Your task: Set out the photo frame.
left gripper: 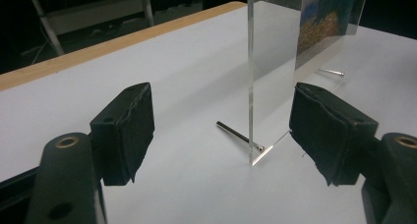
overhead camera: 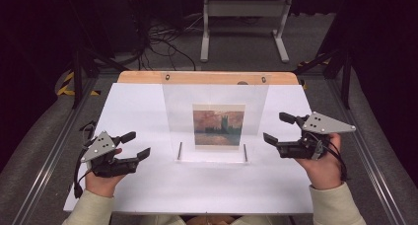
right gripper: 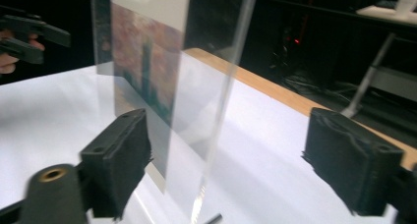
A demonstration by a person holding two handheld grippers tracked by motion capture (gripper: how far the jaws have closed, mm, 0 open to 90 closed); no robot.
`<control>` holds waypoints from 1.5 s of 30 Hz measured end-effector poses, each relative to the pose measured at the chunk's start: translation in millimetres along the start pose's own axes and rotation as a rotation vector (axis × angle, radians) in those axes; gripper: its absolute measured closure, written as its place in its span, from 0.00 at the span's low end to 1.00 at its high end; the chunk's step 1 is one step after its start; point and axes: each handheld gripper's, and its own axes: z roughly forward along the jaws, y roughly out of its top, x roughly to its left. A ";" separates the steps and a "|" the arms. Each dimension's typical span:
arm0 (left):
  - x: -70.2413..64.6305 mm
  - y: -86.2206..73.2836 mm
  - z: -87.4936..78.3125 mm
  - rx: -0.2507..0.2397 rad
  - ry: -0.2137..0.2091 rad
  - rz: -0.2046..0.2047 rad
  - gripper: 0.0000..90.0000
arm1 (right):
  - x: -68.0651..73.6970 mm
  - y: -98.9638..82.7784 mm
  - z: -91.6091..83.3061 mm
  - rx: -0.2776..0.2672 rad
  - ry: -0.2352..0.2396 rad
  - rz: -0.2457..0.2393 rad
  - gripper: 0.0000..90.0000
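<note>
A white desk [overhead camera: 148, 185] with a wooden far edge carries a clear acrylic picture frame [overhead camera: 215, 101] standing upright near its middle, propped on two thin metal pins [overhead camera: 179, 150]. Inside the frame sits a small print of a reddish, hazy painting [overhead camera: 218, 127]. The frame looks assembled and standing, so the work seems at or near its end, or else not yet begun; nothing is being held.

The left hand-held gripper [overhead camera: 140, 145] rests near the desk to the left of the frame, jaws spread and empty. The right hand-held gripper [overhead camera: 280, 129] hangs to the right of the frame, jaws also spread, with the frame's edge lying between them but untouched in the right gripper view.

Hard to make out: the painting's details are blurred, the frame's clear base plate nearly vanishes against the desk, and the room behind is dark, with only cables and a pale stand [overhead camera: 244, 22] visible.
</note>
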 end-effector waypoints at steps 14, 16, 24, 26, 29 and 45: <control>10.9 -20.1 4.0 0.070 0.012 -0.002 0.24 | -20.4 -44.2 -22.9 0.082 -0.091 0.111 0.13; 12.4 -22.9 6.4 0.082 0.012 0.000 0.24 | -22.3 -50.9 -24.2 0.096 -0.103 0.112 0.13; 17.7 -32.3 14.1 0.107 0.002 -0.020 0.23 | -28.5 -82.2 -23.2 0.141 -0.101 0.126 0.13; 19.0 -33.6 14.7 0.110 0.001 -0.029 0.22 | -29.5 -89.0 -21.6 0.148 -0.099 0.132 0.13; 19.9 -35.2 17.1 0.115 -0.009 -0.041 0.21 | -29.2 -98.8 -18.6 0.162 -0.098 0.152 0.13; 25.3 -44.0 23.2 0.134 -0.022 -0.098 0.20 | -25.5 -134.3 -2.3 0.251 -0.085 0.202 0.12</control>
